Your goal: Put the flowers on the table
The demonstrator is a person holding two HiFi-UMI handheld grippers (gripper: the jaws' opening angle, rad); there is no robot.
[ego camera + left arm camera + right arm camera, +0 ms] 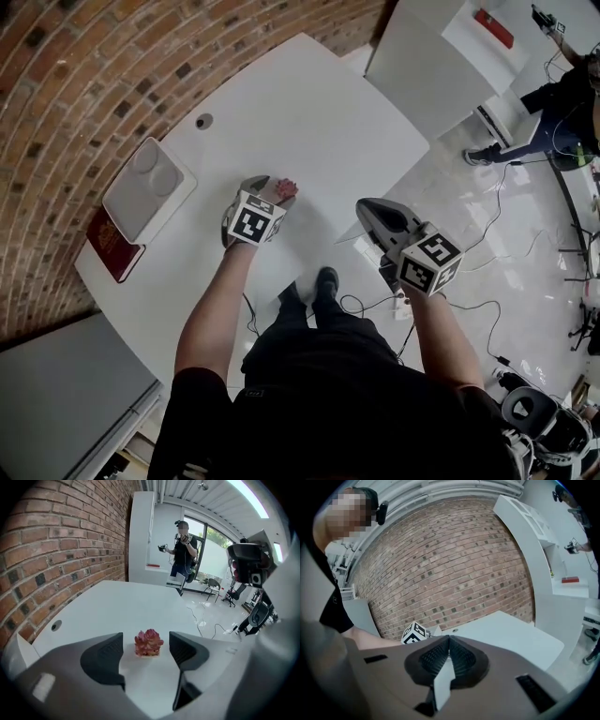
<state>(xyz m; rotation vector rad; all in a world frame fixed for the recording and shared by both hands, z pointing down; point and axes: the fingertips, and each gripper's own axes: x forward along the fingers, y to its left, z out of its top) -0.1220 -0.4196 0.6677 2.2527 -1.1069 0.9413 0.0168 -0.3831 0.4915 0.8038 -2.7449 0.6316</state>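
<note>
Flowers (149,642): small pink cluster on a pale base, standing upright on the white tabletop (140,604), near the edge on the person's side. In the head view it shows as a pink spot just past the left gripper's marker cube.

Left gripper (146,645): jaws spread wide, one dark ribbed pad on either side of the flowers, with a clear gap on both sides. Neither pad touches the flowers. Nothing held.

Right gripper (449,640): jaws closed tip to tip, nothing between them. It is held off the tabletop's edge over the floor, well apart from the flowers and pointing toward the brick wall (440,569).

Tabletop, other items: a round hole (203,121) toward the wall side. A white tray (148,187) with two round recesses sits at the left edge, with a dark red booklet (114,246) just beside it, partly under its corner.

Surroundings: cables (487,234) across the glossy floor. A second person (183,545) stands at the far end of the room by the window.
</note>
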